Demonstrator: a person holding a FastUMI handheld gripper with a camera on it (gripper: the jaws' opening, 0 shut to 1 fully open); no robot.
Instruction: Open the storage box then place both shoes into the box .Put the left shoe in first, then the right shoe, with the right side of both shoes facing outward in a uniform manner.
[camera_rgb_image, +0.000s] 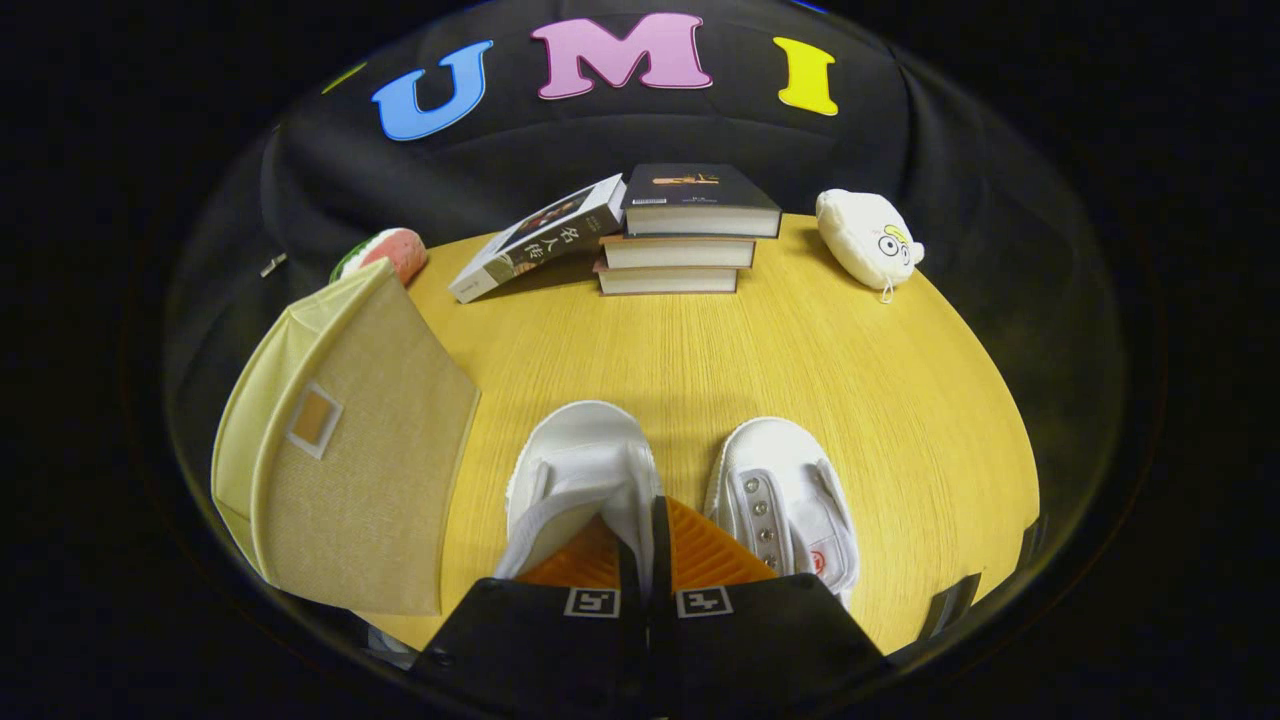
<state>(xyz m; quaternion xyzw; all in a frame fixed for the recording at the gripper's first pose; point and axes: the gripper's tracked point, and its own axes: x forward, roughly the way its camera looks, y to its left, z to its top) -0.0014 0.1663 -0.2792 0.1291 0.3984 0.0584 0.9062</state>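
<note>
Gripper pinches the left shoe by its inner wall, fingers together on it, ready to lift; box waits just left, right shoe alongside.

A staged recording booth: a wooden table before a black cloth wall, set with stacked books and a plush toy.

- Light wood-grain desk spreads out ahead of the claw, evenly lit, with soft shadows.
- Beyond the claw, at the desk's far edge, a black cloth wall rises, gently creased.
- To both sides, off the desk, it's dark.
</note>
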